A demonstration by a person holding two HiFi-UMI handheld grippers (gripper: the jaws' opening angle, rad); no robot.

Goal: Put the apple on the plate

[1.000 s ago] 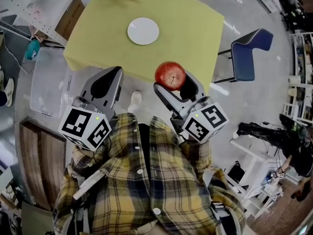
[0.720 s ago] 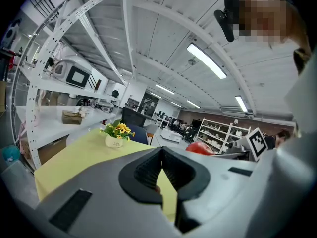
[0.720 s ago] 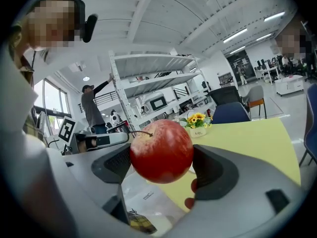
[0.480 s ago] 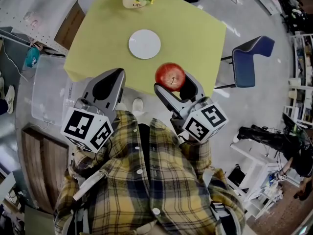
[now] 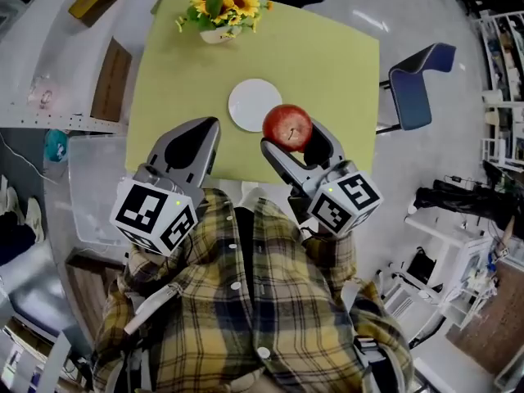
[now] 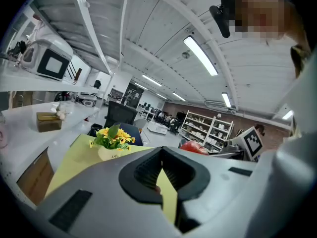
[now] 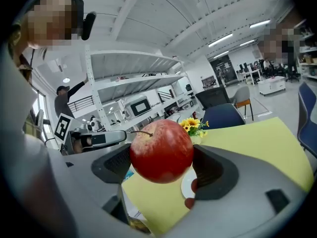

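A red apple (image 5: 286,126) (image 7: 161,150) is held up in the air, and my right gripper (image 5: 290,135) (image 7: 163,160) is shut on it. It hangs over the near edge of the yellow-green table (image 5: 327,56), just right of the round white plate (image 5: 252,105), which is bare. In the right gripper view a sliver of the plate (image 7: 187,185) shows below the apple. My left gripper (image 5: 210,126) (image 6: 162,150) is shut on nothing, above the table's near edge and left of the plate. The left gripper view catches the apple (image 6: 195,147) off to the right.
A pot of yellow flowers (image 5: 217,11) (image 6: 113,140) stands at the table's far edge. A blue chair (image 5: 413,88) is at the table's right side. A clear plastic box (image 5: 94,187) sits on the floor to the left. Shelving (image 5: 49,97) runs along the left.
The table and plate have come nearer under both grippers as the person moved up to it. The apple stays gripped in the right gripper; the left stays shut.
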